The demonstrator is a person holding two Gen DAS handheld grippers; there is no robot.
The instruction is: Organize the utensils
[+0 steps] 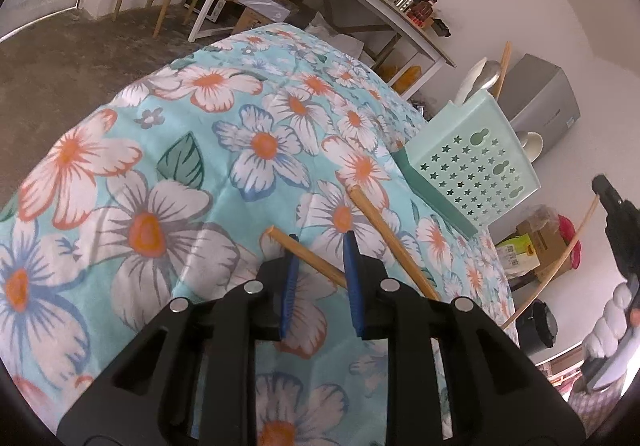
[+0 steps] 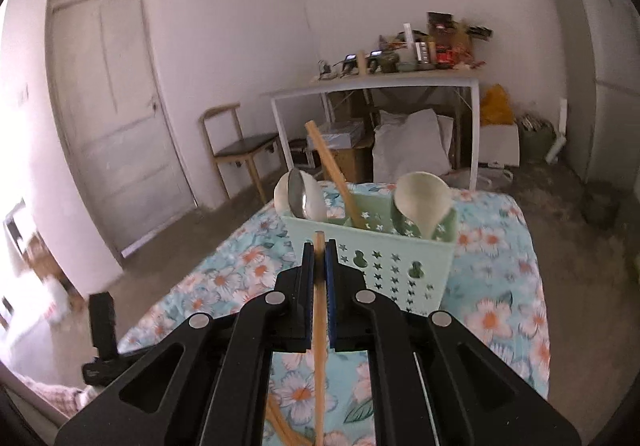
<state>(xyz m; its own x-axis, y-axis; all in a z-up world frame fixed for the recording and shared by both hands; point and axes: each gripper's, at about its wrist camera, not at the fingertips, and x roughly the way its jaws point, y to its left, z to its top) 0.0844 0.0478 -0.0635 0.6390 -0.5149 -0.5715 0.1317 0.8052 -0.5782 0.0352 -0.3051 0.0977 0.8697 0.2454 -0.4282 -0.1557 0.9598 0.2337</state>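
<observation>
1. Chopstick (image 2: 319,310) sits clamped in the closed right gripper (image 2: 319,250), raised just before the mint utensil basket (image 2: 384,254).
2. Tip it upright, then release over a compartment.
3. Left gripper (image 1: 322,252), partly open, straddles another chopstick (image 1: 308,256) on the tablecloth (image 1: 160,166); grip unclear.

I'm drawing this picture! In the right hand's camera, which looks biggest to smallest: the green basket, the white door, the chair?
1. white door, clearly biggest.
2. green basket
3. chair

The basket sits much nearer the camera, so its lead over the chair is only how it looks here; the chair is likely bigger in real life.
</observation>
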